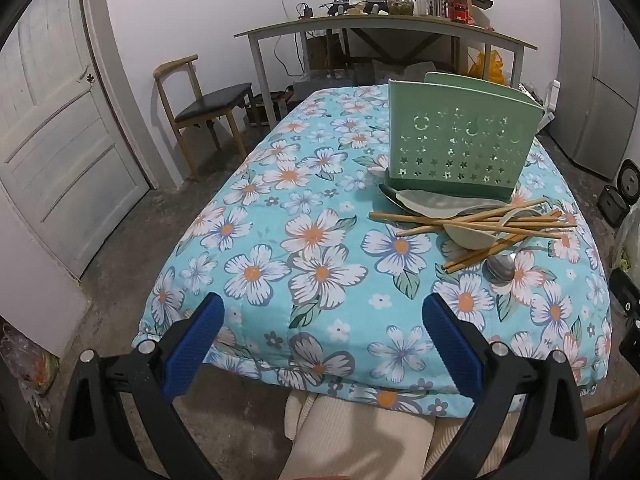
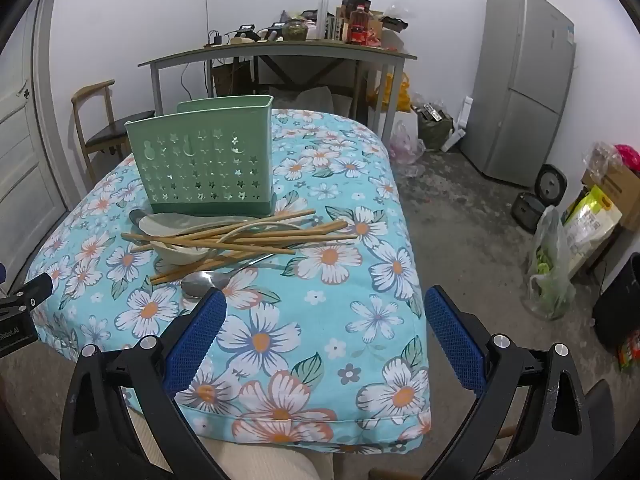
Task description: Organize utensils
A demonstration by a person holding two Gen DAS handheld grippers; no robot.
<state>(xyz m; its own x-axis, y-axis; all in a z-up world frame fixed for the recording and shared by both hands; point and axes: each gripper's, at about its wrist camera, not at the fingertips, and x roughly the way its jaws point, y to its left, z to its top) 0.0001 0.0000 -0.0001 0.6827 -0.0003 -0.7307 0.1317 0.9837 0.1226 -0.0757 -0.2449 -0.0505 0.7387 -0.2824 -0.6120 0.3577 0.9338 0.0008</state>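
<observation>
One perforated green plastic holder (image 2: pixel 206 160) stood beyond both grippers. Ahead of the right gripper (image 2: pixel 324 316): crossed bamboo chopsticks (image 2: pixel 240 236), one steel spoon (image 2: pixel 200 282). The left gripper (image 1: pixel 322 320) and right gripper had jaws apart, empty.

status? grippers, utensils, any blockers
Left gripper and right gripper open, empty. Chopsticks and spoons piled before green holder, none inside visible. Nothing in the way.
</observation>
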